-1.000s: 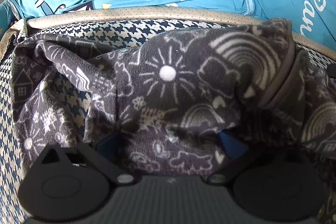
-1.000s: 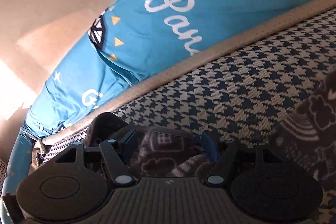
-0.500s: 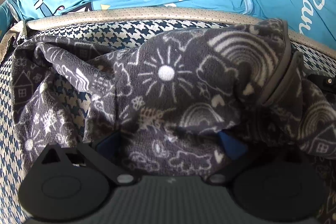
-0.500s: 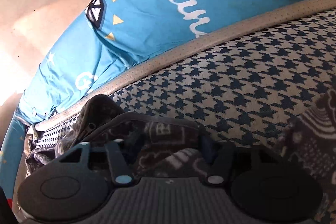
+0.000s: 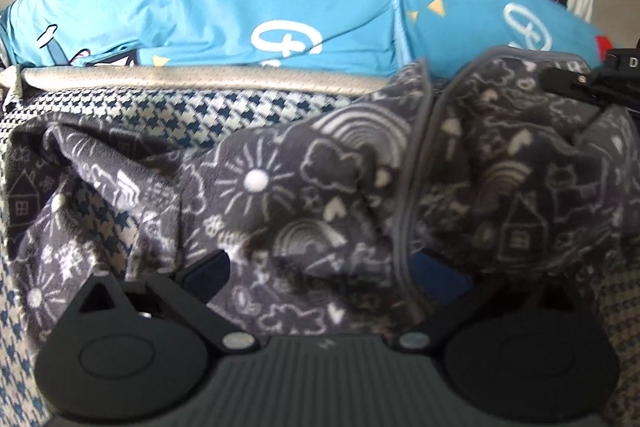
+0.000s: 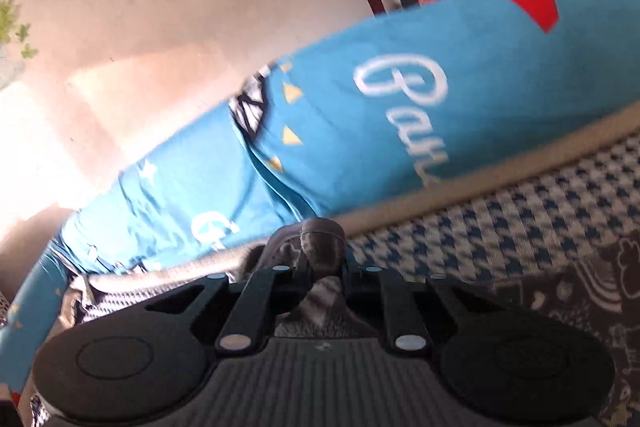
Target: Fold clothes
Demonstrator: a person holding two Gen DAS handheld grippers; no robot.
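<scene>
The grey doodle-print fleece garment [image 5: 320, 187] lies rumpled on the houndstooth cushion [image 5: 256, 107]; soft, light, floppy, best taken by its bound edge; the right gripper [image 6: 324, 267] is closing, pinching a fold; the left gripper [image 5: 320, 267] has fingers spread, fabric bunched between them.

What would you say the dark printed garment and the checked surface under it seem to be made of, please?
The dark printed garment looks like soft fleece or plush knit: matte, slightly fuzzy nap, thick rounded folds, a sewn grey binding along its edge. The checked surface looks like a coarse woven upholstery fabric: a flat houndstooth weave in blue and cream, edged by a beige strip with tiny perforations, possibly faux leather.
</scene>
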